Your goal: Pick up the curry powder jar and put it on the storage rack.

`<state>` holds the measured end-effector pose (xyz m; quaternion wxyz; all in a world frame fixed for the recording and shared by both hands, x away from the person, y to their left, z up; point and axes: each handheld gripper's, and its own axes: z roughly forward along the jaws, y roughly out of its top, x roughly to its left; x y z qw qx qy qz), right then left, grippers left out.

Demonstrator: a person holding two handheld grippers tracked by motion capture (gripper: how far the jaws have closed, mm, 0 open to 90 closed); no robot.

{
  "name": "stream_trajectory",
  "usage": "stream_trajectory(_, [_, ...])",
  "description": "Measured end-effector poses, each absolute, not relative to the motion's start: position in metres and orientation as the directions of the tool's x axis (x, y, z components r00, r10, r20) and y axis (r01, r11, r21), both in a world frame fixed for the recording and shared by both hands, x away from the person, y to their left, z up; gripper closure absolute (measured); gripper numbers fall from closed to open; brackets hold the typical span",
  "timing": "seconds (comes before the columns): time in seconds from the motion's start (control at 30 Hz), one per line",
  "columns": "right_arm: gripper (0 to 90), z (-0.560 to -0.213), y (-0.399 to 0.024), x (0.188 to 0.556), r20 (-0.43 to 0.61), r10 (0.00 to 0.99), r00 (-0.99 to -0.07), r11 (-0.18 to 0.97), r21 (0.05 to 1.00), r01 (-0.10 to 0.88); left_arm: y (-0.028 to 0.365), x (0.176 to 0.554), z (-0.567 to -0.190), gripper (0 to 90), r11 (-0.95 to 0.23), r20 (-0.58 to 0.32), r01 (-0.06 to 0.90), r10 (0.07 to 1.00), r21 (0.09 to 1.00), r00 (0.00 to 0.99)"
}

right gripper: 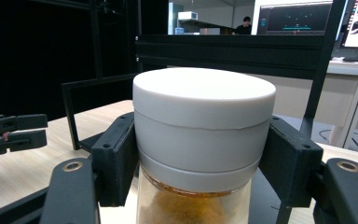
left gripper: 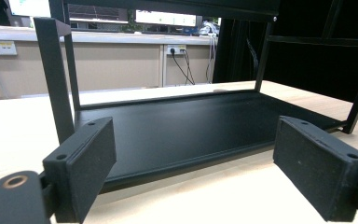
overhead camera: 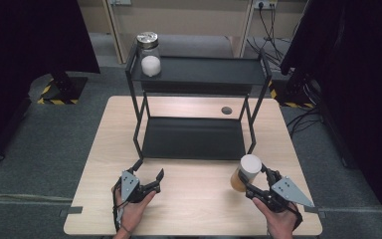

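Nearest the person, the right gripper [overhead camera: 256, 180] is clamped on a white-lidded jar [overhead camera: 245, 173], which stands upright on the wooden table [overhead camera: 199, 204] just in front of the black rack's [overhead camera: 199, 97] right front leg. In the right gripper view the two black pads press against opposite sides of the jar's wide white lid [right gripper: 204, 123], and below the lid the clear wall shows an orange-brown filling — whether powder or grains cannot be told. The left gripper [overhead camera: 148, 179] sits in front of the rack's left front corner, well apart from the jar, with its jaws spread wide and nothing between them; in the left gripper view the pads frame the rack's lower shelf [left gripper: 186, 128], a shallow black tray that lies bare on the table. Farther back, behind the lower shelf and between the rack's rear legs, a small dark round spot [overhead camera: 226, 110] marks the tabletop. Farthest off, on the rack's upper shelf [overhead camera: 204, 72] at its left end, stands a second jar [overhead camera: 149, 55] — clear glass with a silvery metal lid, upright, its lower part filled with something white. Beyond the rack lie grey floor and a pale wall with sockets and cables.
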<state>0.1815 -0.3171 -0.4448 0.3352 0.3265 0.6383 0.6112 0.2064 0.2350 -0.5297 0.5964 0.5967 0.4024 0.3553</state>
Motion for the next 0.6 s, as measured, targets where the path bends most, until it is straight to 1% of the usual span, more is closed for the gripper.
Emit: stream_trajectory(0.6, [34.3, -0.427, -0.313, 0.190, -0.041, 0.837, -0.545, 0.034, 0.999, -0.023, 0.235, 0.206, -0.530, 12.4, 0.037, -0.058, 0.058, 0.905, 0.998, 0.422])
